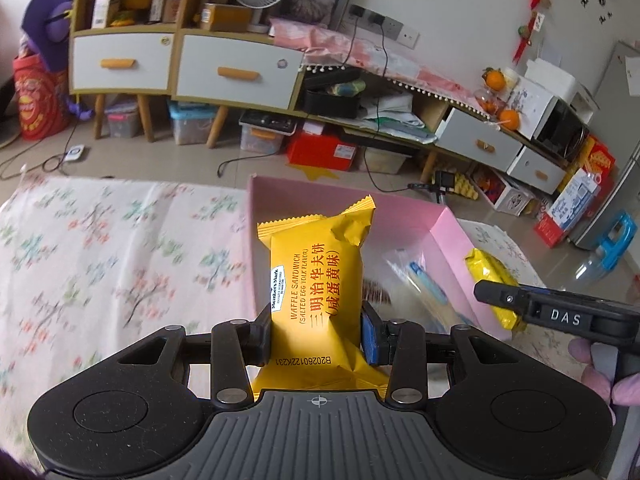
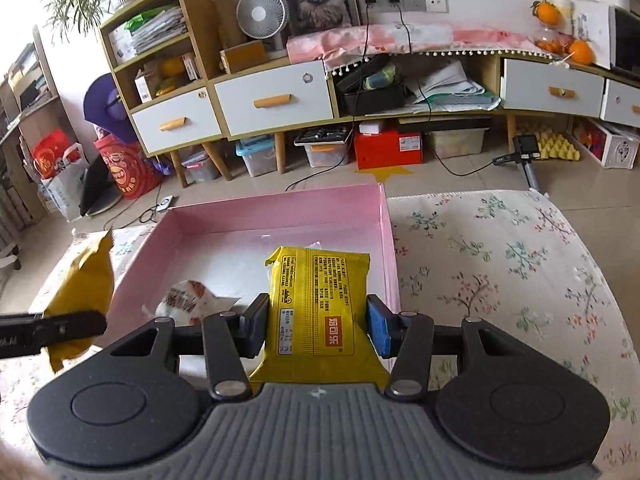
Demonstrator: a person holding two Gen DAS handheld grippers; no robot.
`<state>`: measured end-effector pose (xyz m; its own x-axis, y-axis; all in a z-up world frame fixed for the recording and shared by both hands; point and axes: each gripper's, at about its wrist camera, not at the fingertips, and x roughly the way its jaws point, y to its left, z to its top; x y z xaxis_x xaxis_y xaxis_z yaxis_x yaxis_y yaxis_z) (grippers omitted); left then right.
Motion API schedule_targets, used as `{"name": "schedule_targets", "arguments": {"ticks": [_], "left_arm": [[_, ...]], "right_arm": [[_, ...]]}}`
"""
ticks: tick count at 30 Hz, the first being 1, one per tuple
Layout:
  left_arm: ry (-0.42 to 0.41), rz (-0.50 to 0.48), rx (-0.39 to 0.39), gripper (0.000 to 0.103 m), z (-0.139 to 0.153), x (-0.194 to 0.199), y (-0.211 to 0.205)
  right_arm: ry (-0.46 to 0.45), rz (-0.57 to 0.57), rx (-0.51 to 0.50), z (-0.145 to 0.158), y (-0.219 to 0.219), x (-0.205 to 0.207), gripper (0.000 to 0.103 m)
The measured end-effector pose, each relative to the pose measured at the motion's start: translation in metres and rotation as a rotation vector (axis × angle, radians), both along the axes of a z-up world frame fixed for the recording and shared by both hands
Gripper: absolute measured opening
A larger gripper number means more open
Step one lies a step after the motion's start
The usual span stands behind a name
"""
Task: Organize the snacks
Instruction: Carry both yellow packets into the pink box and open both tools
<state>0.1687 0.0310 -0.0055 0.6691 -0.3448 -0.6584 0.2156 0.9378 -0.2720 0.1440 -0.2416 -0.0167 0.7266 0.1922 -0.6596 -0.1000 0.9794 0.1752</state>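
Left gripper (image 1: 316, 330) clamps an orange waffle pack (image 1: 316, 276) above the pink box (image 1: 448, 226); right gripper (image 2: 316, 326) clamps a yellow pack (image 2: 316, 304) over that box. Inside lie a white-orange packet (image 2: 188, 300) and a clear bag (image 1: 416, 276). Floral cloth (image 1: 100, 260) surrounds the box. Print reads "Member's Mark", "WAFFLE SANDWICH".

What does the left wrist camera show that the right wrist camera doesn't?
Only the left view shows the front of the orange waffle pack clamped in the left hand-held gripper, and a clear bag in the box. Only the right view shows the printed back of the yellow pack in the right hand-held gripper, and a white snack. Both show the pink box and the flowered cloth.
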Motion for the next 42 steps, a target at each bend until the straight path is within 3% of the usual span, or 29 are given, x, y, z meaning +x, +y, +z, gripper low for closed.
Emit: {"name": "schedule_targets", "arguments": {"ticks": [14,26,29,31,42], "left_arm": [[-0.031,-0.046,0.158,0.038,-0.012,0.062,-0.036],[-0.012,-0.071,0.228,0.039,-0.022,0.081,-0.050],[-0.025,-0.076,0.217,0.046,-0.020,0.077,-0.048],[-0.044,-0.061,0.218,0.060,-0.016,0.071,-0.047],[-0.060,-0.060,0.233,0.075,0.018,0.037,-0.045]], "right_arm": [[-0.025,0.023,-0.051,-0.013,0.005,0.036,0.046],[-0.013,0.080,-0.210,-0.017,0.022,0.061,0.047],[-0.012,0.091,-0.191,-0.014,0.022,0.059,0.049],[-0.018,0.096,-0.170,-0.009,0.020,0.056,0.054],[-0.013,0.118,-0.183,0.021,0.018,0.032,0.072]]}}
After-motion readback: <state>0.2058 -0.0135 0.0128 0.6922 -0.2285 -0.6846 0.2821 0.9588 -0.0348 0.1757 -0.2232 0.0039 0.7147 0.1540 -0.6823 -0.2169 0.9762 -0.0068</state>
